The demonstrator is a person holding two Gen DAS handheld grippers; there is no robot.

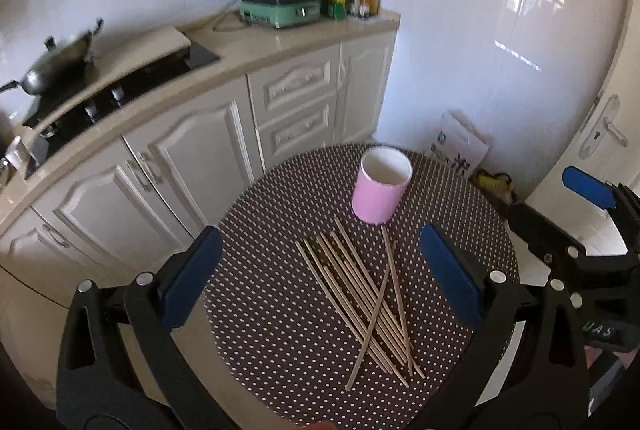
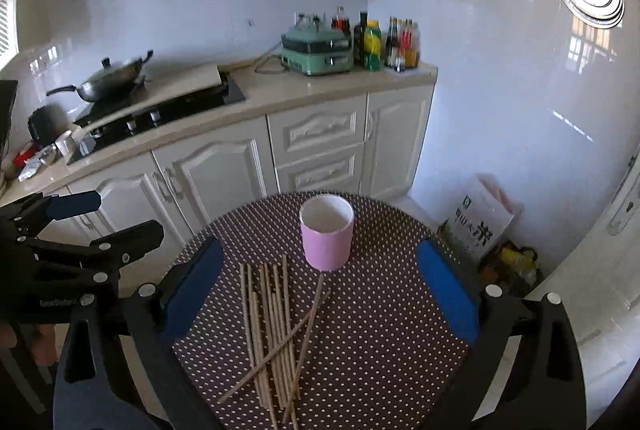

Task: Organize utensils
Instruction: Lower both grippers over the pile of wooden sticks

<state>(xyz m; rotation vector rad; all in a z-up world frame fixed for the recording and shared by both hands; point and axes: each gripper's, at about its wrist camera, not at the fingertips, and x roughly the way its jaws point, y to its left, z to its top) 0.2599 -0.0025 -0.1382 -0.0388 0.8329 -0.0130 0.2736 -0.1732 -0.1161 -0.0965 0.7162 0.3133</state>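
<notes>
- Chopsticks [image 1: 360, 306] lie loose on dotted tabletop [image 1: 280, 310], between and below both claws.
- Left claw [image 1: 320, 278] and right claw [image 2: 320, 290]: wide open, empty.
- Pink cup [image 1: 382, 185] upright just beyond.

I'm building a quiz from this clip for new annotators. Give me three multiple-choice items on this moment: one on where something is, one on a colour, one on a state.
1. Where do the wooden sticks lie?
A. Inside the cup
B. On the dotted table, on the near side of the cup
C. On the kitchen counter

2. What colour is the outside of the cup?
A. Pink
B. Green
C. Black

3. How does the left hand-held gripper stand?
A. Shut on a stick
B. Shut on the cup
C. Open, holding nothing

Answers:
1 B: the sticks are spread on the dotted table, on the camera side of the cup, whose inside shows plain white.
2 A: its wall is pink, the inside white.
3 C: its blue pads are wide apart, with nothing between them; the right hand-held gripper is the same.
</notes>
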